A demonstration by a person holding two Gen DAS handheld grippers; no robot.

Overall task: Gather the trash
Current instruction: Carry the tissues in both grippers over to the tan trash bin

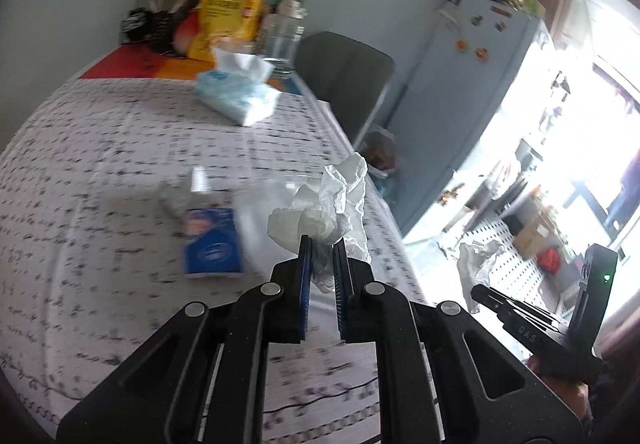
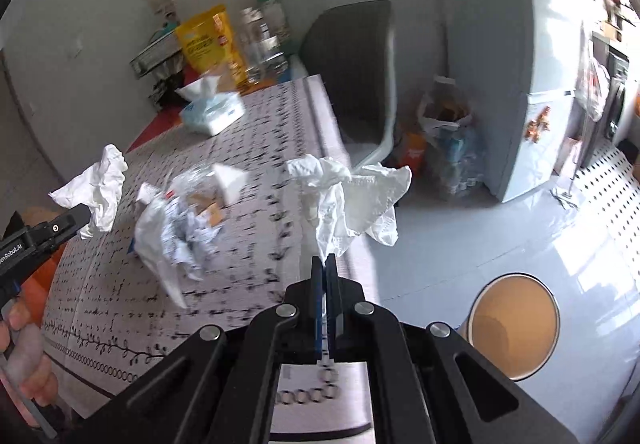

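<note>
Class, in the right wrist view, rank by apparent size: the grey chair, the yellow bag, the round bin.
1. grey chair
2. round bin, though nearness to the camera inflates it, so its place below the chair is unsure
3. yellow bag

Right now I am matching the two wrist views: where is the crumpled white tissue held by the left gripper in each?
Left wrist: centre, pinched in the left gripper, crumpled white tissue.
Right wrist: far left.
Shared landmark: yellow snack bag.
</note>
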